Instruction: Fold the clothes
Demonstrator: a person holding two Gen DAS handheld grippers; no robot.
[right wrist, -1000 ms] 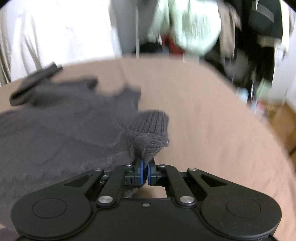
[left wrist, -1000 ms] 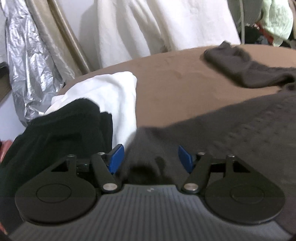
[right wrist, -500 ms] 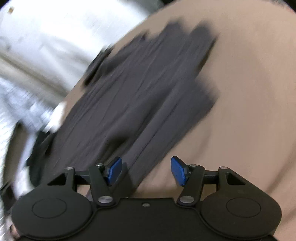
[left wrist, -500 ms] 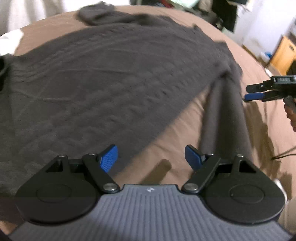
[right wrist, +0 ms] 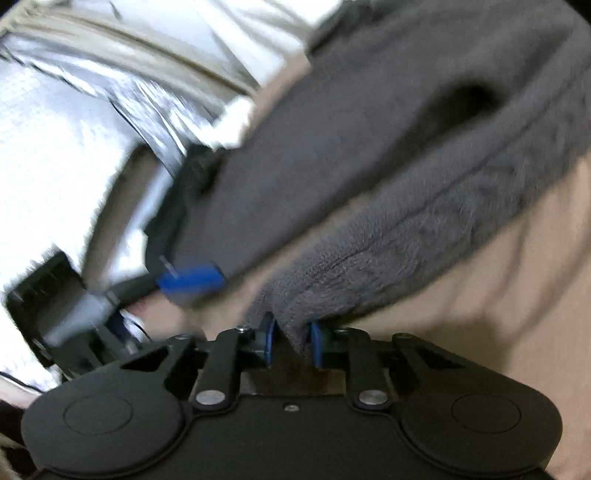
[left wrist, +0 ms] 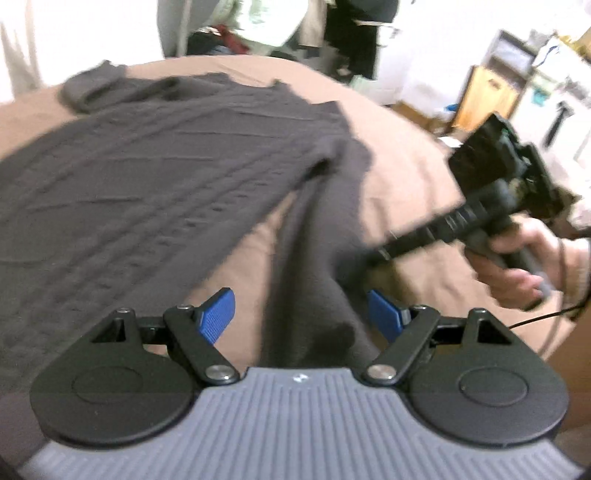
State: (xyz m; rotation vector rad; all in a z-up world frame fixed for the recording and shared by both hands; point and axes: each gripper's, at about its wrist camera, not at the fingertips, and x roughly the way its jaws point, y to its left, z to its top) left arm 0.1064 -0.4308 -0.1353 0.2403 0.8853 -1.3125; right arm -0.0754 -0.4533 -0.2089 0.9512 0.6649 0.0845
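A dark grey knitted sweater (left wrist: 147,192) lies spread on the brown bed cover (left wrist: 402,166). Its long sleeve (left wrist: 314,258) runs toward me between the blue pads of my left gripper (left wrist: 301,314), which is open. In the right wrist view, my right gripper (right wrist: 290,343) is shut on the edge of the sleeve (right wrist: 369,251), with knit fabric pinched between its pads. The right gripper's body (left wrist: 498,192), held in a hand, shows at the right of the left wrist view. The left gripper's blue pad (right wrist: 190,278) shows blurred in the right wrist view.
Clothes hang and pile up behind the bed (left wrist: 258,22). A wooden cabinet (left wrist: 487,96) and shelves stand at the far right. A silver foil sheet (right wrist: 74,129) covers the wall at the left of the right wrist view.
My left gripper has swung from the sweater's hem to the sleeve, still open. My right gripper let go of the cuff, opened, moved down the sleeve and closed on its edge.
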